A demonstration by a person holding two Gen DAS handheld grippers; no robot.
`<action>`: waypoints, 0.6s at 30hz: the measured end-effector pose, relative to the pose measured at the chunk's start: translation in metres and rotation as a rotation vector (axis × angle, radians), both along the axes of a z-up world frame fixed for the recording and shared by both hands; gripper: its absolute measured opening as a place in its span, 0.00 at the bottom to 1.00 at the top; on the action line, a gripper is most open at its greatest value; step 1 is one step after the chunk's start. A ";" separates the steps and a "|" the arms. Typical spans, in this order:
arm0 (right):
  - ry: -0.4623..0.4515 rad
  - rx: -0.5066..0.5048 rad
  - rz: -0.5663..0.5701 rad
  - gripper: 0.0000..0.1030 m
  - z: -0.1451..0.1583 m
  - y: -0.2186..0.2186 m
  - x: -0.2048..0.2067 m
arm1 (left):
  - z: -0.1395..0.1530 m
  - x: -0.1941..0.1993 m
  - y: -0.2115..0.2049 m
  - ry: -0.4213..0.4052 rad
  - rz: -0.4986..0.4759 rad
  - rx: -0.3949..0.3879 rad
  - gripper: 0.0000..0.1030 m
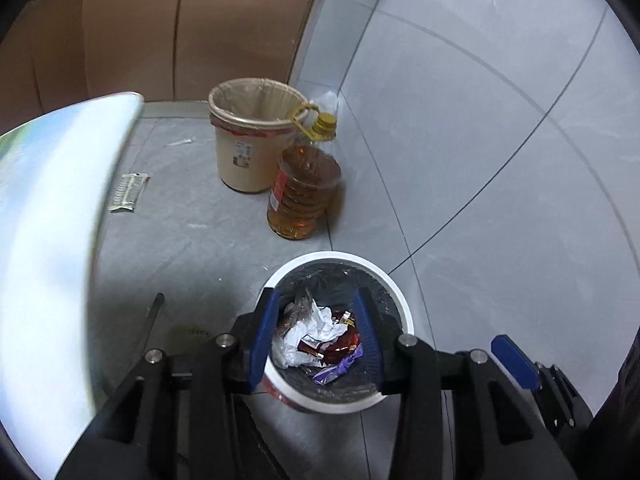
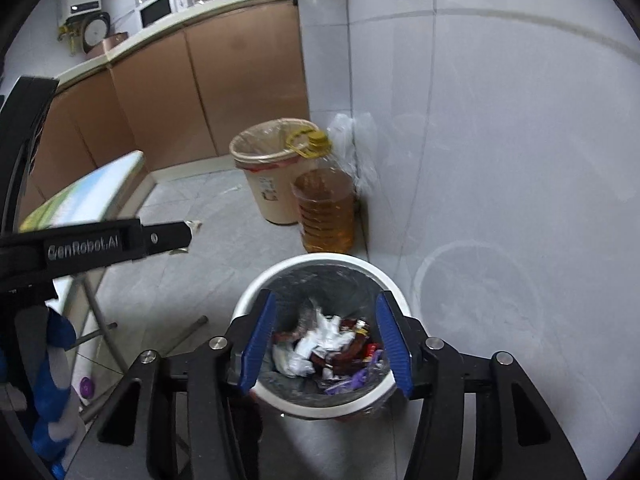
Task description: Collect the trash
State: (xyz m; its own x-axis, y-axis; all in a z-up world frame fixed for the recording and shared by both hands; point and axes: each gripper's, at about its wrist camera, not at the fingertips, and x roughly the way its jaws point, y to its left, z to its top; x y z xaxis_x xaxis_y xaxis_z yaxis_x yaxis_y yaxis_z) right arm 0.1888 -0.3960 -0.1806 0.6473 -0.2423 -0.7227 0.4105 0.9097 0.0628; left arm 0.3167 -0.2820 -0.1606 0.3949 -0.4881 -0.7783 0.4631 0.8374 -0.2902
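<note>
Both grippers are hanging over a white trash bin [image 1: 394, 300] that is standing on the grey tiled floor [image 1: 192, 236], close to the white tiled wall [image 2: 520, 140]. The left gripper [image 1: 317, 334] is pointing steeply down into the bin's mouth, its blue-padded jaws standing apart with nothing between them but the view of the rubbish below. The right gripper [image 2: 327, 338] is doing the same from beside it, its jaws spread a little wider and likewise holding nothing.

The bin is lined with a dark bag, and the trash [image 2: 320, 344] is lying in a heap at its bottom: crumpled white paper [image 1: 316, 322], red and brown wrappers [image 1: 340, 340] and a purple wrapper [image 1: 340, 364].

Further back, a beige bin [image 1: 240, 156] with a clear liner is standing in front of the brown cabinets [image 2: 224, 80], and a large bottle of amber oil [image 1: 304, 192] with a yellow cap and handle is standing right against it. A small flat packet [image 1: 128, 192] is lying on the floor to the left, beside the edge of a folding desk [image 2: 100, 188] on metal legs. In the right wrist view, a small purple thing [image 2: 86, 386] is lying on the floor under that desk.
</note>
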 end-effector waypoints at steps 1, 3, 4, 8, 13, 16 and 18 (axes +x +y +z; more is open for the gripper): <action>-0.009 -0.003 0.008 0.52 0.005 0.006 -0.002 | 0.006 -0.004 0.007 -0.015 0.009 -0.006 0.37; -0.032 -0.009 0.031 0.53 0.017 0.019 -0.005 | 0.022 -0.016 0.027 -0.068 0.033 -0.016 0.37; -0.049 -0.014 0.045 0.55 0.026 0.027 -0.008 | 0.029 -0.022 0.036 -0.091 0.044 -0.019 0.37; -0.113 -0.036 0.097 0.61 0.055 0.060 -0.021 | 0.064 -0.053 0.087 -0.206 0.110 -0.024 0.42; -0.179 -0.066 0.178 0.69 0.088 0.105 -0.039 | 0.097 -0.090 0.145 -0.323 0.220 -0.010 0.56; -0.215 -0.088 0.229 0.75 0.107 0.134 -0.053 | 0.113 -0.115 0.177 -0.388 0.277 0.009 0.62; -0.244 -0.113 0.256 0.80 0.120 0.152 -0.064 | 0.121 -0.130 0.194 -0.423 0.311 0.025 0.65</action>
